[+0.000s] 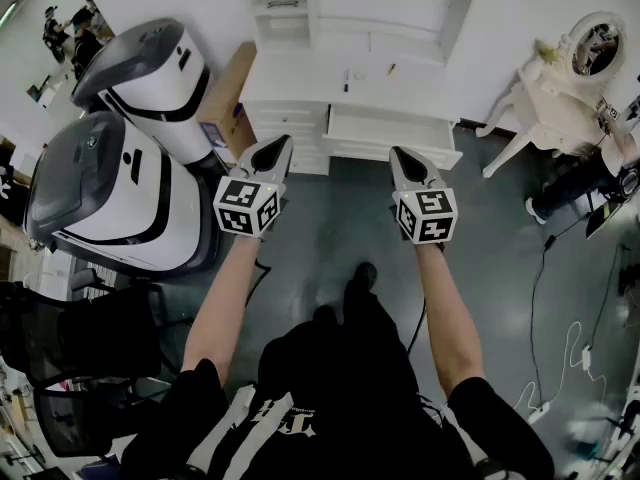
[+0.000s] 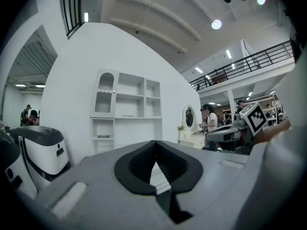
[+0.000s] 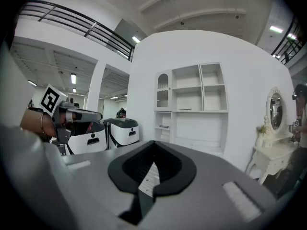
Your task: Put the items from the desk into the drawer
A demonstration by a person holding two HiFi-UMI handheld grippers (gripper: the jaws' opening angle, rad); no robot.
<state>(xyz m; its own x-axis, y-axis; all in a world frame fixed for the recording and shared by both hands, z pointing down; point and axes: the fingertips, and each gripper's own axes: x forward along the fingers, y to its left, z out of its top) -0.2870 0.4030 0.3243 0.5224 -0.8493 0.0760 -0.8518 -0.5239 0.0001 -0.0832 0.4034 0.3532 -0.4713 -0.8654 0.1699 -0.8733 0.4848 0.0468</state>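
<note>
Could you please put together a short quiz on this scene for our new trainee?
1. True or false: the left gripper holds an item taken from the white desk with shelves.
2. In the head view, what stands to the right of that desk? A) a white dressing table with a round mirror B) a red sofa C) a green bin
3. Fill in: the jaws of the right gripper are ___.
Key: 1 false; 2 A; 3 shut.

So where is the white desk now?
In the head view, the white desk stands against the wall, top centre, right of a white-and-grey machine.
</note>
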